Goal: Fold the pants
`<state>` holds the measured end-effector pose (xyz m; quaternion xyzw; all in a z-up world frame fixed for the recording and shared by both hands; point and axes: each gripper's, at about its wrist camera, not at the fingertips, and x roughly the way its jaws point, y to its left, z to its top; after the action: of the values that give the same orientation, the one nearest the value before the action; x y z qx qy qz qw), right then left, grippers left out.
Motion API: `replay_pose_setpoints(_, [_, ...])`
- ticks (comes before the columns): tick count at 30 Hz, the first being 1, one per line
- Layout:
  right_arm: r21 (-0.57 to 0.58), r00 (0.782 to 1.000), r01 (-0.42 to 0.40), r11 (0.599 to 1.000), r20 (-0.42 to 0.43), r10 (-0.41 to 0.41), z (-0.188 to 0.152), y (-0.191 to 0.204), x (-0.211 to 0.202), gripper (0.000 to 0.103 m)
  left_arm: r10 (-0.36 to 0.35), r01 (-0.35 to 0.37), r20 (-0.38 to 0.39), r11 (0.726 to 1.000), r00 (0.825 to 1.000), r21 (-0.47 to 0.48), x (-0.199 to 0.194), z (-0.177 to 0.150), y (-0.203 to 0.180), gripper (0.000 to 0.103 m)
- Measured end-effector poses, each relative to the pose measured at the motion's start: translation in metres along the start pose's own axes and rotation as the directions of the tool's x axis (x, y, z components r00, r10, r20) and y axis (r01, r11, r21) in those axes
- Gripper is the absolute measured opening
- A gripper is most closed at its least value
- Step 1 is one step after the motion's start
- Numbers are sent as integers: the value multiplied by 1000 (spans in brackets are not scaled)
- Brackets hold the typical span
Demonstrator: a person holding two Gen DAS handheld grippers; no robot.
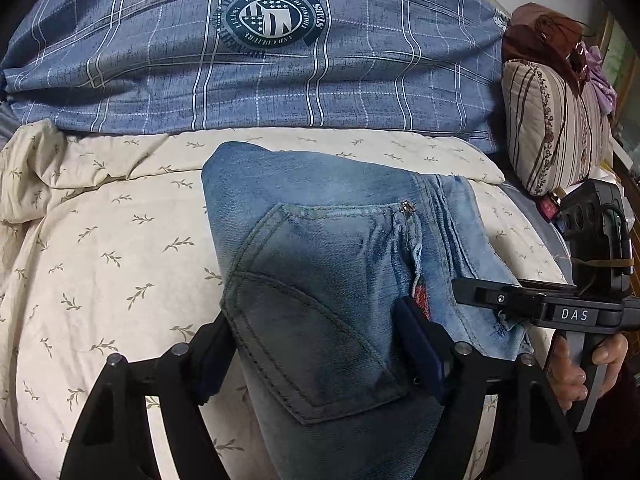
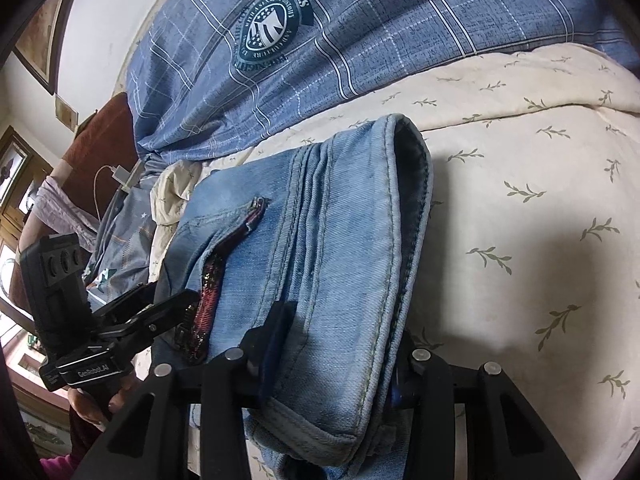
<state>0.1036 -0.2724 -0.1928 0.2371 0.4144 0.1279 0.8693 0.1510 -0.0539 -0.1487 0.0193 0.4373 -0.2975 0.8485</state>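
Both tongs clamp the near end of the folded jeans [image 1: 320, 248] on the bed [image 1: 100, 260]: left tongs [image 1: 316, 356] gape wide across the pocket side, right tongs [image 2: 332, 360] pinch the waistband, seemingly firmly. Lift evenly and keep the edges aligned while folding them over.

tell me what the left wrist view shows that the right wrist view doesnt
Only the left wrist view: the jeans' back pocket, a striped pillow, and the right gripper from the side with the hand holding it.

Only the right wrist view: the stitched edge of the folded denim, a white charger and cable, and framed pictures on the wall.

Both: the jeans, the leaf-print cover, and the blue plaid bedding.
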Motion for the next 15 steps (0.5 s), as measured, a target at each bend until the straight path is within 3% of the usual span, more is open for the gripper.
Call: replay_pose_setpoints(15, [-68, 999, -12, 998, 34, 14, 0, 28, -4, 42, 28, -26, 56, 999, 998, -37, -21, 6, 7, 74])
